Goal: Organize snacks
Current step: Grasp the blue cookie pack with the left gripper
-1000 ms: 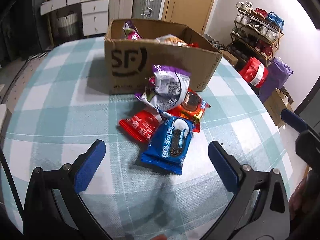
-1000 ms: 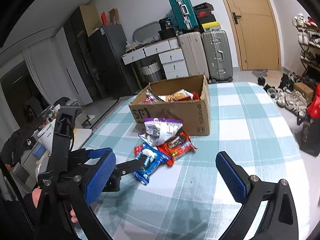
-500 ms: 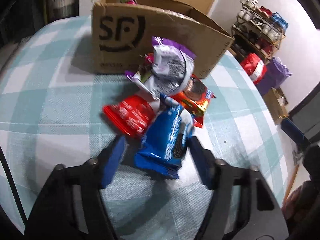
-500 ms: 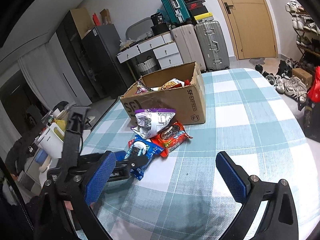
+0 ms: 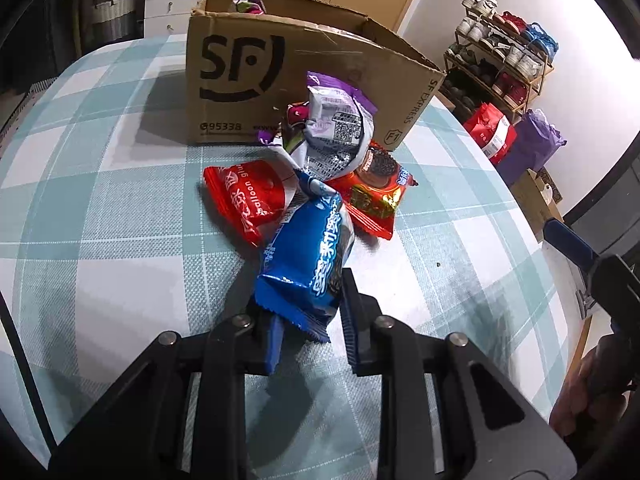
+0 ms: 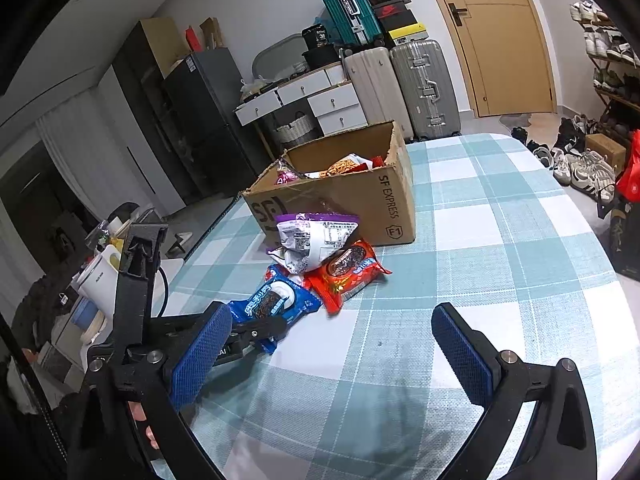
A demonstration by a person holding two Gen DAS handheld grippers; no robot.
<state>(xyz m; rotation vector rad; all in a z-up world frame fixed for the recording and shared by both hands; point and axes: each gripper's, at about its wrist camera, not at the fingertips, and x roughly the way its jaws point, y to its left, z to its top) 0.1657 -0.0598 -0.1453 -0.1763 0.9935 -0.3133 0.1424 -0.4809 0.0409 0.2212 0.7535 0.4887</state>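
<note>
My left gripper (image 5: 310,320) is shut on the near end of a blue cookie packet (image 5: 308,256), which also shows in the right wrist view (image 6: 276,300). Behind it lie a red balloon-gum packet (image 5: 248,196), an orange-red cookie packet (image 5: 376,196) and a crumpled purple-and-white bag (image 5: 336,132). A cardboard SF box (image 5: 280,80) holding several snacks stands beyond them. My right gripper (image 6: 332,354) is open and empty above the table, to the right of the pile.
The round table has a teal-and-white checked cloth (image 6: 500,240). Its edge drops off at the right, where a shoe rack (image 5: 508,64) and bags (image 5: 520,140) stand. Suitcases (image 6: 404,84) and drawers stand behind the box.
My left gripper moved forward to the blue packet and closed on its near end, tilting the packet. My right gripper stayed open and shifted slightly.
</note>
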